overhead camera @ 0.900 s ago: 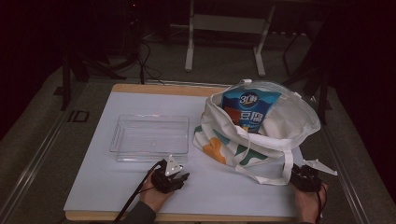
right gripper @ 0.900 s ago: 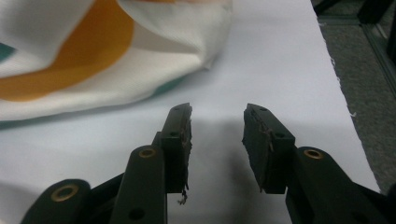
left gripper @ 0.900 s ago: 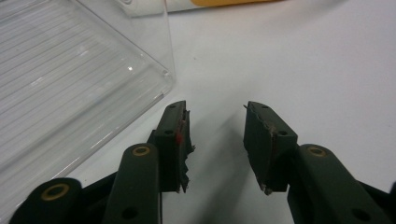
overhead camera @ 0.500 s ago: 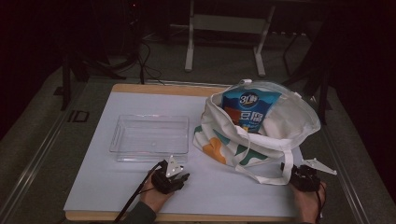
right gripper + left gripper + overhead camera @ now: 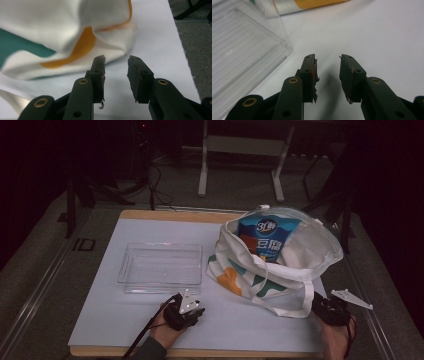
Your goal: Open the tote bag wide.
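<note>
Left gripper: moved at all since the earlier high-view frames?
No. In the high view the left gripper sits at the same spot, just below the near right corner of the clear plastic rectangular tray, jaws open and empty.

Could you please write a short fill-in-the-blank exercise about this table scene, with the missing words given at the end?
1. The blue packet stands inside the ____.
2. The clear plastic tray contains ____.
3. The jaws of the left gripper and the right gripper are ____, with nothing between them.
4. The tray lies to the ____ of the bag in the high view.

Missing words: bag; nothing; open; left
</note>
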A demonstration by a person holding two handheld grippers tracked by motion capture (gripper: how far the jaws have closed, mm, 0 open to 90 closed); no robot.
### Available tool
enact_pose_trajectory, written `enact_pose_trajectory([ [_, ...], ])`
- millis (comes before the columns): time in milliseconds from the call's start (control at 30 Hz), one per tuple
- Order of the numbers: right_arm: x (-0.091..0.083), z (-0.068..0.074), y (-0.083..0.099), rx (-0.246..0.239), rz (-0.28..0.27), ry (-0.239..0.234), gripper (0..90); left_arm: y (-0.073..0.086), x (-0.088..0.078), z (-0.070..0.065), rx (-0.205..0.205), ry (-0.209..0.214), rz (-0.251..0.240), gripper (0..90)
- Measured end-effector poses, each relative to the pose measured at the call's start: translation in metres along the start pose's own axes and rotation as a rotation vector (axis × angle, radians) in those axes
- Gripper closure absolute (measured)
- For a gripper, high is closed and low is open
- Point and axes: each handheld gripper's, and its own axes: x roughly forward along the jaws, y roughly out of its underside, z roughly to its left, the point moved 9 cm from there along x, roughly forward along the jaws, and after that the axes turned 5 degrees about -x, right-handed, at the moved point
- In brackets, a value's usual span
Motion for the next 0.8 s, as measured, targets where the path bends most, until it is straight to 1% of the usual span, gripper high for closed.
enact_pose_trajectory([
  [33, 0.0, 0.0, 0.0, 0.0, 0.0, 0.0, 66.3, 0.0, 0.0, 0.0, 0.0, 0.0, 0.0, 65.5],
  [67, -0.002, 0.001, -0.003, -0.002, -0.008, -0.004, 66.4, -0.001, -0.001, -0.001, -0.007, 0.009, -0.004, 65.5],
  [100, -0.006, 0.003, -0.01, -0.001, -0.025, -0.019, 66.2, -0.003, -0.003, -0.001, -0.013, 0.019, -0.008, 65.5],
  [133, -0.006, 0.003, -0.01, -0.001, -0.025, -0.019, 66.2, -0.004, -0.005, -0.001, -0.013, 0.022, -0.01, 65.5],
  [167, -0.008, 0.006, -0.015, -0.016, -0.028, -0.024, 65.6, -0.005, -0.007, -0.001, -0.014, 0.022, -0.013, 65.5],
  [233, -0.009, 0.007, -0.018, -0.022, -0.029, -0.028, 65.3, -0.007, -0.011, -0.001, -0.006, 0.023, -0.014, 65.5],
  [267, -0.009, 0.01, -0.023, -0.031, -0.031, -0.035, 64.3, -0.009, -0.016, -0.003, 0.003, 0.038, -0.016, 65.6],
  [300, -0.009, 0.01, -0.023, -0.031, -0.031, -0.035, 64.3, -0.009, -0.016, -0.003, 0.003, 0.038, -0.016, 65.6],
  [333, -0.009, 0.01, -0.025, -0.037, -0.029, -0.039, 62.7, -0.01, -0.018, -0.005, 0.004, 0.044, -0.018, 65.6],
  [400, -0.008, 0.01, -0.028, -0.038, -0.017, -0.037, 56.0, -0.012, -0.022, -0.006, 0.01, 0.054, -0.01, 65.6],
  [467, -0.009, 0.01, -0.032, -0.041, -0.017, -0.042, 52.4, -0.015, -0.028, -0.009, 0.006, 0.079, -0.021, 65.6],
  [500, -0.011, 0.009, -0.036, -0.033, -0.022, -0.043, 49.8, -0.017, -0.03, -0.01, 0.003, 0.085, -0.028, 65.2],
  [533, -0.011, 0.009, -0.036, -0.033, -0.022, -0.043, 49.8, -0.019, -0.033, -0.01, 0.004, 0.088, -0.03, 65.2],
  [600, -0.013, 0.007, -0.041, -0.017, -0.029, -0.058, 48.4, -0.024, -0.037, -0.011, 0.014, 0.096, -0.027, 64.6],
  [633, -0.013, 0.006, -0.043, -0.013, -0.028, -0.063, 47.6, -0.027, -0.04, -0.012, 0.013, 0.109, -0.033, 64.1],
  [667, -0.012, 0.003, -0.047, -0.011, -0.018, -0.068, 45.9, -0.032, -0.045, -0.011, 0.022, 0.117, -0.044, 64.1],
  [700, -0.012, 0.003, -0.047, -0.011, -0.018, -0.068, 45.9, -0.032, -0.045, -0.011, 0.022, 0.117, -0.044, 64.0],
  [733, -0.012, 0.001, -0.051, 0.002, -0.025, -0.081, 45.0, -0.039, -0.049, -0.008, 0.024, 0.118, -0.056, 63.9],
  [767, -0.012, -0.001, -0.052, 0.0, -0.03, -0.085, 44.5, -0.039, -0.049, -0.008, 0.024, 0.118, -0.056, 63.7],
  [800, -0.011, -0.002, -0.054, 0.008, -0.03, -0.091, 44.5, -0.042, -0.05, -0.007, 0.024, 0.117, -0.06, 63.5],
])
